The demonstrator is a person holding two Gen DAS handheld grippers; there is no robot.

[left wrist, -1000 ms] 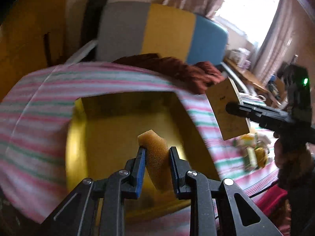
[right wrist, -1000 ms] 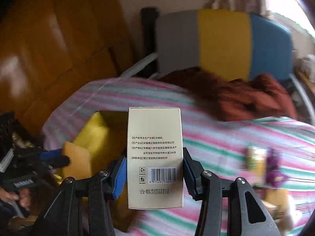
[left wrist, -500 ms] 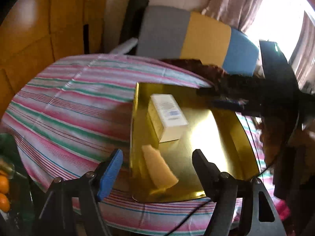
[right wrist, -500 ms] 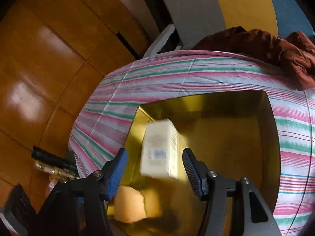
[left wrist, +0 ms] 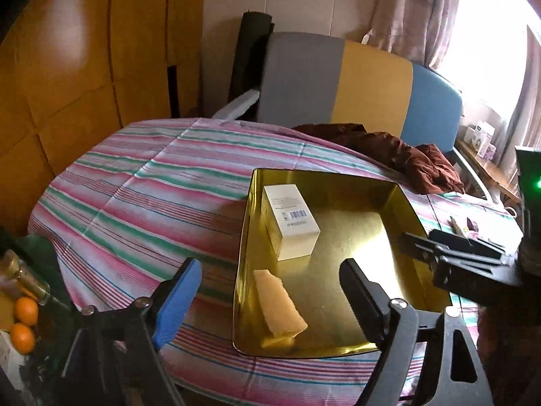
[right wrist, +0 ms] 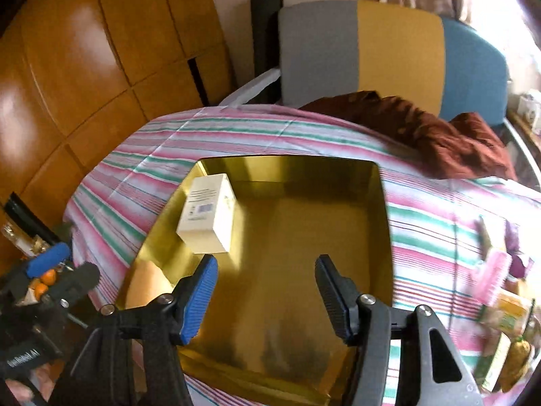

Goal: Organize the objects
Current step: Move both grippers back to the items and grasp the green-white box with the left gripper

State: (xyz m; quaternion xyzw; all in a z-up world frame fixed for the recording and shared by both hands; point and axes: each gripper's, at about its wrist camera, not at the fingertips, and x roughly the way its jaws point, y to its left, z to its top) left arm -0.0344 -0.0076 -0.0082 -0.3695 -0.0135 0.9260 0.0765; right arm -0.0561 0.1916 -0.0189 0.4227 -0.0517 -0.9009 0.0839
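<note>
Home living room, striped tablecloth (left wrist: 162, 182), cushioned chair (left wrist: 338, 84), curtained window (left wrist: 422, 10)

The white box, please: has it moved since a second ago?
Yes. The white box went from the right hand-held gripper, raised over the table, down into the gold tray, lying at its left wall.

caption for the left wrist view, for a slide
Open left gripper above a gold tray holding a white box and yellow sponge.
</note>
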